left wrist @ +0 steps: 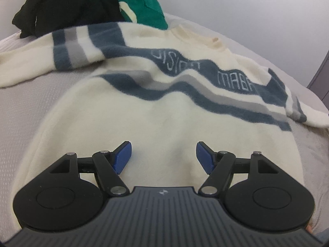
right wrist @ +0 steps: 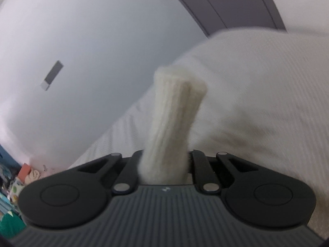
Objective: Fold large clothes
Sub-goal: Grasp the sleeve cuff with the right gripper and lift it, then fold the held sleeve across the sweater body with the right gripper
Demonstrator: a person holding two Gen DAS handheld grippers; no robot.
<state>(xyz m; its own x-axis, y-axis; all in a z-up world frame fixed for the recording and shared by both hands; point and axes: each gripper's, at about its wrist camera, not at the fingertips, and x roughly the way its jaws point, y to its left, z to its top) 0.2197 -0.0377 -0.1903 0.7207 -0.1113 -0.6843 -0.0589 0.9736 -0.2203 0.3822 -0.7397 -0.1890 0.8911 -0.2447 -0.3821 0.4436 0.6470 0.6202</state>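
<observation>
A cream sweater [left wrist: 127, 119] with blue and grey stripes and lettering lies spread front up on the grey bed [left wrist: 24, 107]. One sleeve reaches left [left wrist: 30, 61], the other lies at the right [left wrist: 304, 111]. My left gripper [left wrist: 163, 156] is open, its blue pads [left wrist: 123, 156] just above the sweater's lower body. My right gripper [right wrist: 164, 162] is shut on the ribbed cream sleeve cuff [right wrist: 174, 107], which sticks up between the jaws; its fingertips are hidden by the knit.
A black garment [left wrist: 67, 6] and a green one [left wrist: 141, 2] are piled at the bed's far side. A white pillow or bedding [right wrist: 257, 92] fills the right wrist view, with a pale wall [right wrist: 92, 41] behind and clutter at lower left [right wrist: 12, 195].
</observation>
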